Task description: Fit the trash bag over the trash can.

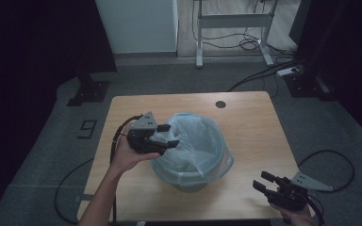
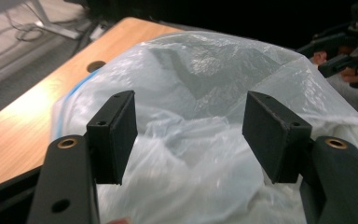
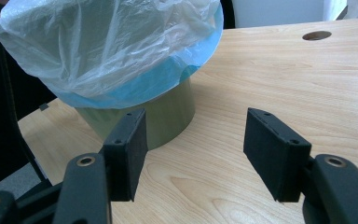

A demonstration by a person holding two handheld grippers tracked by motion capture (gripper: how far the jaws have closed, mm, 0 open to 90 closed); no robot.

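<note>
Standing at the middle of the wooden table (image 1: 245, 117), a small green waste bin (image 3: 168, 121) is seen lined with a thin translucent plastic bag (image 1: 195, 136), whose blue-tinted edge is folded outward over the rim. The left gripper (image 1: 166, 135) is held at the bin's left rim, level with the top of the bag, and is pointed across the opening toward the far side. Its jaws are seen released in the left gripper view, with crumpled bag film (image 2: 191, 121) lying directly ahead of and below the pads; no film is pinched between them, and whether a pad brushes the film cannot be told. The right gripper (image 1: 264, 181) is rested at the near right corner of the table, well apart from the bin, its jaws likewise parted and nothing held; the bin is viewed from it ahead and to the left. The left gripper is judged the nearer hand by a wide margin. The bag's rim is judged to run crosswise to the left jaws, so a short advance and closure would be required for the film to be taken.
</note>
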